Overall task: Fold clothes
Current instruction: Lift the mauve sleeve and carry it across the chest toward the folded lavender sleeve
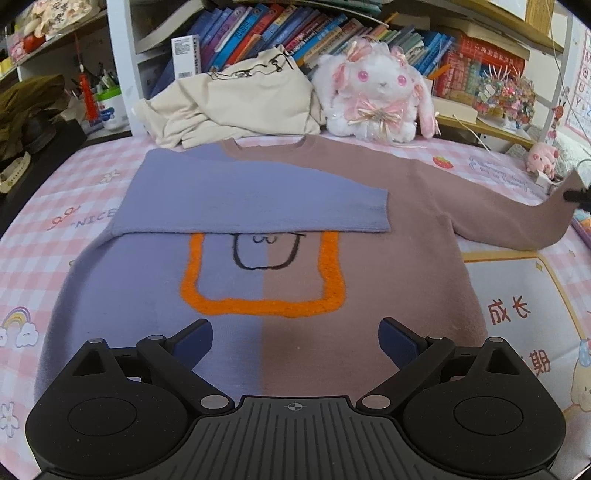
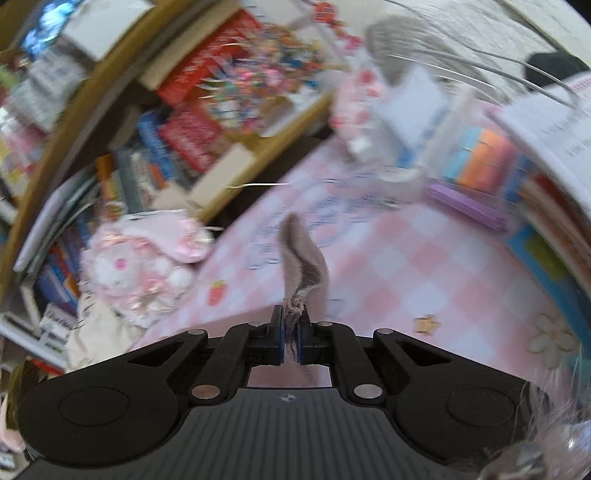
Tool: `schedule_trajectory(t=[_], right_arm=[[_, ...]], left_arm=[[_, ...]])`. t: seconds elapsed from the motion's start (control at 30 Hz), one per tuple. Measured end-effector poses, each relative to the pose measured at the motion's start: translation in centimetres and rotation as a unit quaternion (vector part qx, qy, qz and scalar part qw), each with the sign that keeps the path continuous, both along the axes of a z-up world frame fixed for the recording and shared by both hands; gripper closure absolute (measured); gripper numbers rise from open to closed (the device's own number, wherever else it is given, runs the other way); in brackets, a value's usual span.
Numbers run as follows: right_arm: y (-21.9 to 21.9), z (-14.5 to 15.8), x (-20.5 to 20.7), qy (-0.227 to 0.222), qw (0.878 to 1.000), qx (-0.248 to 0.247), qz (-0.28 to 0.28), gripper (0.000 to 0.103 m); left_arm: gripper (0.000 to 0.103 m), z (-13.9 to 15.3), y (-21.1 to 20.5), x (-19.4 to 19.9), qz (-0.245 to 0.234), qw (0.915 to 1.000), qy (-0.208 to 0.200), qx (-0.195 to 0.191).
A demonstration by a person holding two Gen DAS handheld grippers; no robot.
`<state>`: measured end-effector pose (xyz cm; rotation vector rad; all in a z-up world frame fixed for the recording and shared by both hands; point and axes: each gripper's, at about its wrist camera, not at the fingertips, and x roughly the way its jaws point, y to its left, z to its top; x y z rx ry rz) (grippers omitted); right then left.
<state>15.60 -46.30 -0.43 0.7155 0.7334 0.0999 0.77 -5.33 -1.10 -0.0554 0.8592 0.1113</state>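
A half purple, half brown sweater (image 1: pixel 266 295) with an orange outline lies flat on the pink checked sheet (image 1: pixel 44 221). Its purple sleeve (image 1: pixel 236 199) is folded across the chest. The brown sleeve (image 1: pixel 491 206) stretches out to the right, its cuff lifted off the bed. My left gripper (image 1: pixel 295 341) hovers open over the hem with nothing between its fingers. My right gripper (image 2: pixel 291 332) is shut on the brown cuff (image 2: pixel 301 269), which sticks up from the jaws; in the left wrist view its tip (image 1: pixel 574 195) shows at the sleeve end.
A cream garment (image 1: pixel 236 107) is heaped at the back beside a white plush rabbit (image 1: pixel 376 92). Bookshelves (image 1: pixel 295 33) line the far side. A small pink plush (image 1: pixel 541 158) and books (image 2: pixel 517 177) crowd the right edge. Dark clothing (image 1: pixel 29 107) sits at the left.
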Motion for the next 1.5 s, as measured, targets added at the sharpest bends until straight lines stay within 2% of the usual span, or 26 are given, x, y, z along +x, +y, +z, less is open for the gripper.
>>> schedule_trajectory(t=[0.47, 0.67, 0.97, 1.5], right_arm=[[12.3, 4.8, 1.1, -0.057, 0.993, -0.017, 0.104, 0.097], [18.3, 6.5, 1.6, -0.075, 0.987, -0.02, 0.142, 0.097], [26.4, 7.6, 2.4, -0.077, 0.98, -0.025, 0.183, 0.097], [39.6, 7.2, 3.1, -0.084, 0.959, -0.059, 0.265, 0.097]], left_arm=[[0.005, 1.3, 5.7, -1.9, 0.012, 0.9983, -0.04, -0.039], [0.005, 1.7, 7.3, -2.6, 0.001, 0.9985, -0.051, -0.022], [0.005, 2.2, 9.5, -3.9, -0.023, 0.9973, -0.07, 0.001], [0.005, 2.3, 13.7, -5.8, -0.022, 0.9966, -0.077, 0.02]])
